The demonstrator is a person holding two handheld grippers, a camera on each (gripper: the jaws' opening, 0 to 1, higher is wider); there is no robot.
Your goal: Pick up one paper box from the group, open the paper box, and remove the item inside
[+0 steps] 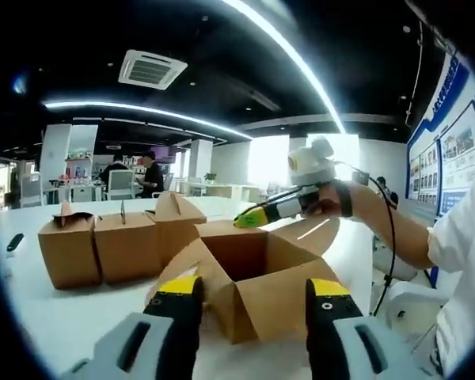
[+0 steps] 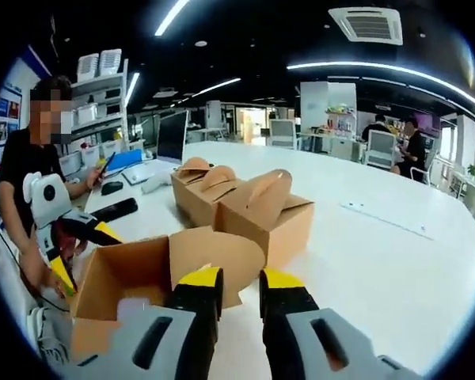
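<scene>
An opened brown paper box (image 1: 249, 289) stands on the white table (image 1: 71, 317) with its flaps spread; its inside looks like bare brown card. My left gripper (image 1: 253, 297) is open, its jaws wide apart on either side of the box's near corner. My right gripper (image 1: 249, 218) reaches in from the right, above the box's far edge. In the right gripper view, the right gripper (image 2: 241, 285) has its jaws close together with a gap, just before the rounded flap (image 2: 218, 253). The left gripper (image 2: 83, 253) stands open beyond the box (image 2: 127, 277). Three closed boxes (image 1: 123, 245) sit together behind.
The closed boxes (image 2: 245, 206) stand mid-table. A monitor (image 2: 172, 136), a black handset (image 2: 115, 210) and small items lie at the far side. A person in black (image 2: 24, 166) sits at the table's edge. A forearm with a white sleeve (image 1: 459, 237) comes in from the right.
</scene>
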